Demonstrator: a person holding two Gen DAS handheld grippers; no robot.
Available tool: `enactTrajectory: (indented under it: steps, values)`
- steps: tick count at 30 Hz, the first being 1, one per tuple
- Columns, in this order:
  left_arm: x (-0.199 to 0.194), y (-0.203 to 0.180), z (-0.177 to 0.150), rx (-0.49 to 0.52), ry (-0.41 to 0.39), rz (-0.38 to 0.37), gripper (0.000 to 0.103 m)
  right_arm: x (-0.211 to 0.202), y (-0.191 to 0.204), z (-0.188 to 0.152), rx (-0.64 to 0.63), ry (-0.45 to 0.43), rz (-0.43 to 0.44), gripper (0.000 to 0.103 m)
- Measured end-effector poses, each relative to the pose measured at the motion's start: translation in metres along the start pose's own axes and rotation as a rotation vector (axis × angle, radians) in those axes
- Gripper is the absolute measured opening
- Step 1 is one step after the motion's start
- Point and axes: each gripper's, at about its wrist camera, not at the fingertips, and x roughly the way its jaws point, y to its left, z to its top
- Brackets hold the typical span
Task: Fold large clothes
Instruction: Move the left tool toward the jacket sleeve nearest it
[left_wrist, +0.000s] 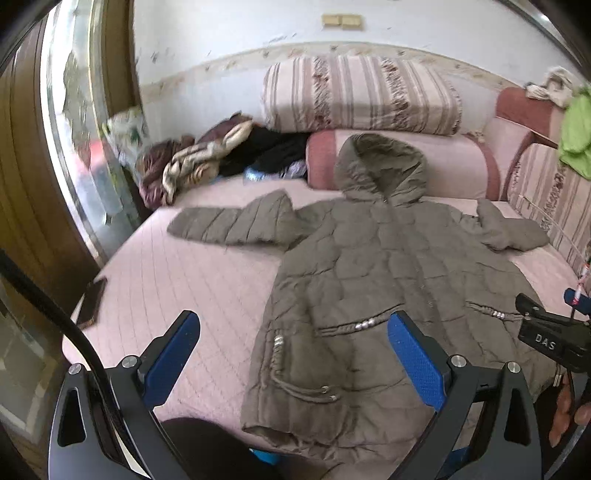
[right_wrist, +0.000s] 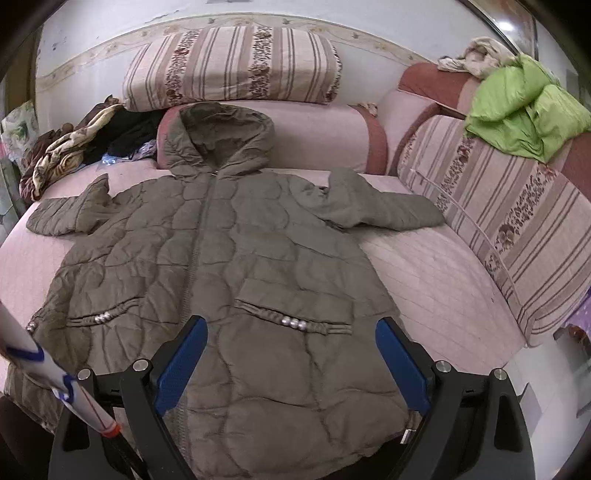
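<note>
Folding has not begun, as far as these views show: your coat lies spread flat and face up across the middle of both frames, zipped, hood toward the top, both sleeves stretched out to the sides. Every fold is still ahead of you, sleeves first by my judgement, then the body.

Your left gripper hangs released at the bottom of its frame, blue pads wide apart, one over bare bedding and one over the coat's hem, grasping nothing. Your right gripper is likewise spread wide above the lower hem, empty.

You work on a bed covered in pink quilted fabric. A striped bolster sits at the top centre, a heap of clothes lies in the upper left, a green garment is draped at the upper right, and a dark phone rests at the bed's left edge.
</note>
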Motion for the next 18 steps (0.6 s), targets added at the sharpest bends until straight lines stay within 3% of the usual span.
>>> enactTrajectory:
  steps: [11,18]
  values:
    - [0.030,0.071,0.008,-0.096,-0.029,0.144,0.101,-0.004,0.033,0.019,-0.069,-0.030,0.003,0.095]
    - [0.052,0.102,0.013,-0.132,0.002,0.237,0.101,-0.002,0.055,0.019,-0.128,-0.026,0.035,0.095]
